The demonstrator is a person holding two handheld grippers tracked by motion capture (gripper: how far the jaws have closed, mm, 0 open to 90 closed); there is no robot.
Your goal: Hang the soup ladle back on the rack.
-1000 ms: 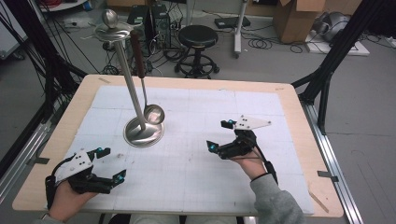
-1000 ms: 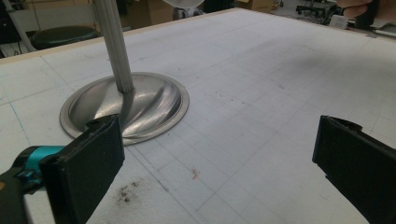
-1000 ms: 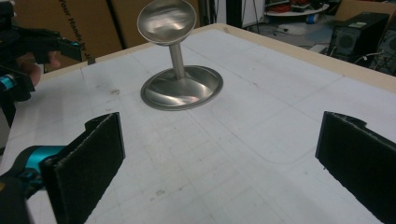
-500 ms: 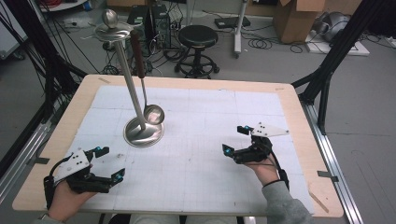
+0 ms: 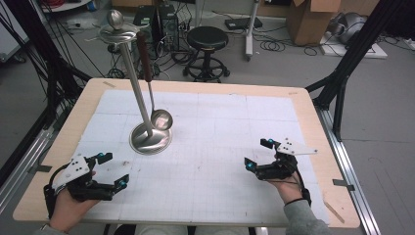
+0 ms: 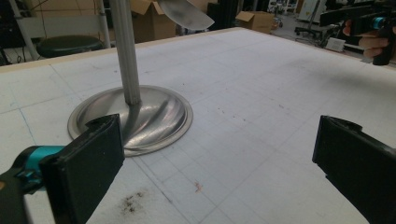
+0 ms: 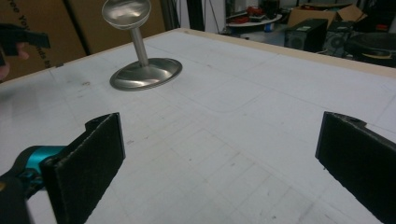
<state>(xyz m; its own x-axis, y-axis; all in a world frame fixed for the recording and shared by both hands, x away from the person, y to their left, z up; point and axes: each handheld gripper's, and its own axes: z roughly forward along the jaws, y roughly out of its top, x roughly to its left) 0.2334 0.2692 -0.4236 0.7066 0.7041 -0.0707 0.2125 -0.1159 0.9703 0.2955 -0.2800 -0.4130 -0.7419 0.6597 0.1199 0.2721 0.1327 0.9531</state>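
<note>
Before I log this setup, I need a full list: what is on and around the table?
Stand: one, silver, round base on the mat's left half, tall pole.
Ladle: one, silver bowl with dark handle, hanging from the stand's top.
Mat: one, white gridded, covering the table.
Stool: one, black, on the floor beyond the table.
Cardboard box: one, brown, far floor.
Left gripper: one, black, open, near left corner.
Right gripper: one, black, open, near right side.

Left gripper (image 5: 108, 170) and right gripper (image 5: 258, 153) low, well apart, fingers (image 6: 88, 163) spread wide.
</note>
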